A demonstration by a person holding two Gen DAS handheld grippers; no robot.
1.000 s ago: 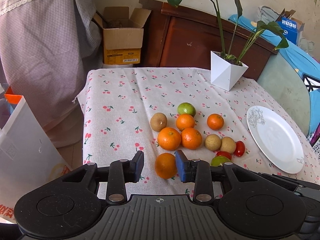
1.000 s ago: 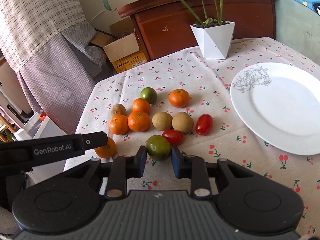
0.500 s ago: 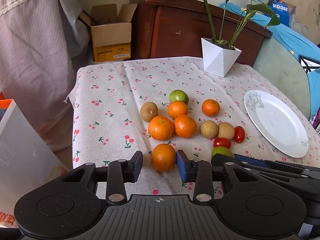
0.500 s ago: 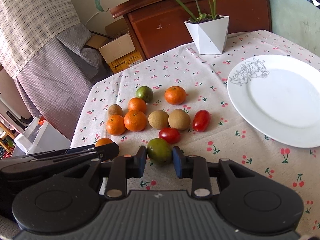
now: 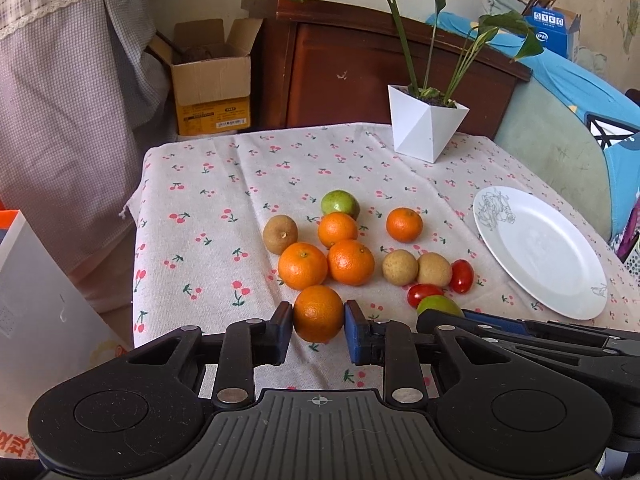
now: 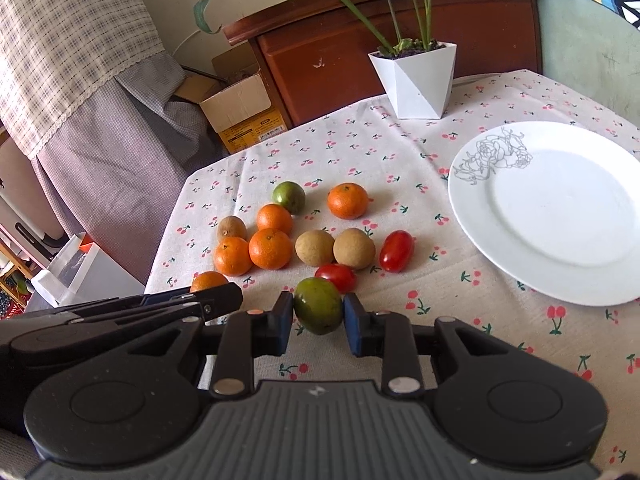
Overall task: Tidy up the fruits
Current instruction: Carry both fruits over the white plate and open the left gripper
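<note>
An orange (image 5: 318, 314) sits near the front of the cherry-print tablecloth. My left gripper (image 5: 318, 320) is closing on it, and both blue pads touch its sides. My right gripper (image 6: 318, 316) is closing too, its pads pressed on a green fruit (image 6: 318, 310) just in front of a red tomato (image 6: 336, 276). In the right wrist view the left gripper (image 6: 216, 294) hides most of the orange (image 6: 208, 280). Behind lie several more oranges (image 5: 326, 262), brown round fruits (image 5: 416, 268), another green fruit (image 5: 339, 203) and a second tomato (image 5: 461, 276). A white plate (image 6: 560, 208) lies to the right with nothing on it.
A white angular plant pot (image 5: 424, 124) stands at the table's back. Behind the table are a wooden cabinet (image 5: 360, 64) and an open cardboard box (image 5: 212, 80). A white bag (image 5: 32, 300) stands beside the table's left edge (image 5: 138, 240).
The left gripper's pads have drawn in from either side of the orange until they touch it. The right gripper stays on the green fruit, and neither hand has shifted much.
</note>
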